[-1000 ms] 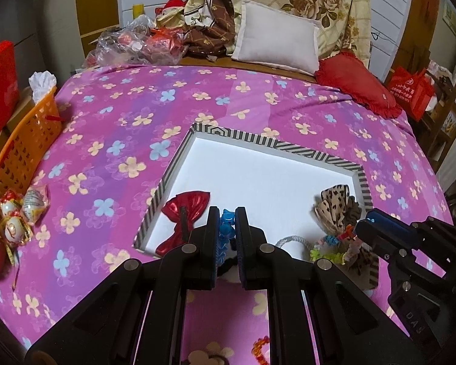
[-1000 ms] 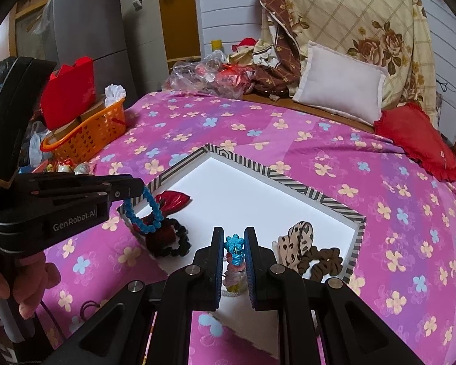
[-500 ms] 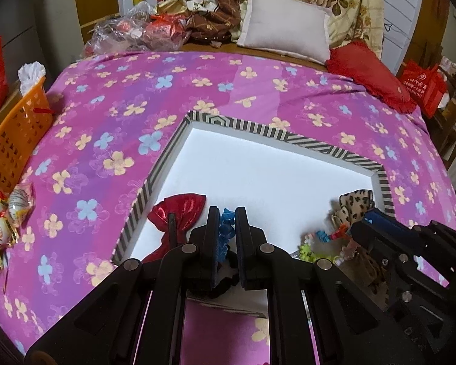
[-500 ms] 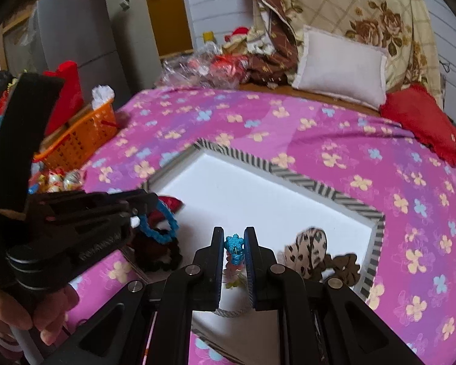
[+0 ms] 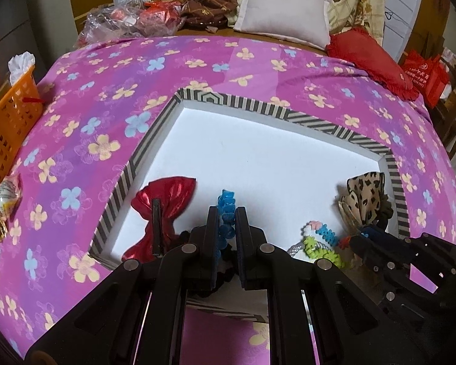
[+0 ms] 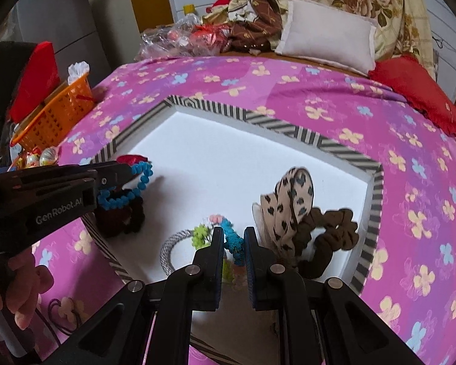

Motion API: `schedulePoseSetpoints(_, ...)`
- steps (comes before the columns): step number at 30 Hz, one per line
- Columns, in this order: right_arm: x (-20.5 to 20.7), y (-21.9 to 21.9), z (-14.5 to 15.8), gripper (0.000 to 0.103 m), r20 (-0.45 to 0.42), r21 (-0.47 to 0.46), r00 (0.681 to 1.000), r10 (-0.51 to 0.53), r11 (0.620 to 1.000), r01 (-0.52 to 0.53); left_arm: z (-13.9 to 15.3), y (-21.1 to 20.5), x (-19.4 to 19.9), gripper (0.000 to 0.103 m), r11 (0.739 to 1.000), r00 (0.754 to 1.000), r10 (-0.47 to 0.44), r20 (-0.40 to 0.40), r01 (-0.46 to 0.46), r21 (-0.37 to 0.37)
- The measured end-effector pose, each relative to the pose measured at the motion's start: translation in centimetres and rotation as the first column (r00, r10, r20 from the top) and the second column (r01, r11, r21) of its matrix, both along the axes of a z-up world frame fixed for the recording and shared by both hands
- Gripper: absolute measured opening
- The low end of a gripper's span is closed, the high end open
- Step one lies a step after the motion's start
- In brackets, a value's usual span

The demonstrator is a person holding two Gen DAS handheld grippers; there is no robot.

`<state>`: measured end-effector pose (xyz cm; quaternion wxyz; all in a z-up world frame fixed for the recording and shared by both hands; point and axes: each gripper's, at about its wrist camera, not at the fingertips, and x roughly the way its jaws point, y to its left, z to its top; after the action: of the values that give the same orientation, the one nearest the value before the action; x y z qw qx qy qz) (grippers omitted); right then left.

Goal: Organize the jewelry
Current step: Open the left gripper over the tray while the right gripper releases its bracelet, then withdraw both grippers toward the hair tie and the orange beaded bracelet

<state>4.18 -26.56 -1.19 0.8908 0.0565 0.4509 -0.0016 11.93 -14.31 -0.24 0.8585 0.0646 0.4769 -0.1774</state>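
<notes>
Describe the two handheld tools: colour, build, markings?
Both are matte black plastic. The left tool has white "GenRobot.AI" lettering on its side, and a bare hand grips it. The right tool has flat parallel fingers with blue pads, silver pivot screws and triangular cut-outs. No cables visible.

The bedspread [image 5: 112,112] is magenta and purple, printed with cream, pale blue and outlined flowers. On it the tray [image 5: 234,102] has a rim of black-and-white diagonal stripes and a plain white floor. Inside the tray, the bow [image 5: 164,196] by its left rim is shiny metallic red; the hair bow [image 6: 291,200] by its right rim is cream with black leopard spots, and the scrunchie [image 6: 334,231] touching it is dark brown. The beaded bracelet [image 5: 226,213] is bright blue; another bracelet [image 5: 319,243] mixes lime green, pink and blue; the corded ring [image 6: 170,249] is grey-and-white. Both claws are black. Left of the tray, off the bed, the basket [image 5: 6,130] is orange. Beyond the tray the pillow [image 5: 282,21] is white and the cushion [image 5: 371,57] red.
</notes>
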Motion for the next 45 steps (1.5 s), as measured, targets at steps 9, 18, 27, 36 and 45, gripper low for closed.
schedulePoseSetpoints(9,-0.1,0.3,-1.6,0.012,-0.044,-0.012,0.999,-0.002,1.0,0.001,-1.5,0.6,-0.1,0.009,1.0,0.999,0.02,-0.04,-0.019,0.014)
schedulePoseSetpoints(18,-0.6,0.3,-1.4,0.035,-0.045,-0.002,0.999,-0.013,1.0,0.012,-1.3,1.0,-0.4,0.029,0.999,0.999,0.031,-0.027,-0.031,0.018)
schedulePoseSetpoints(27,-2.0,0.8,-0.3,0.042,-0.012,0.012,1.0,-0.015,1.0,0.015,-0.3,1.7,-1.5,0.043,0.999,0.999,0.037,-0.003,-0.037,0.014)
schedulePoseSetpoints(36,-4.8,1.2,1.1,0.044,0.026,0.029,0.999,-0.04,0.999,0.039,1.1,2.8,-3.8,0.051,0.999,0.998,0.047,0.036,-0.047,0.005)
schedulePoseSetpoints(45,-8.5,3.0,2.1,0.061,0.064,0.018,0.997,-0.05,0.999,0.049,2.0,4.9,-7.7,0.055,0.998,0.996,0.059,0.068,-0.06,0.005)
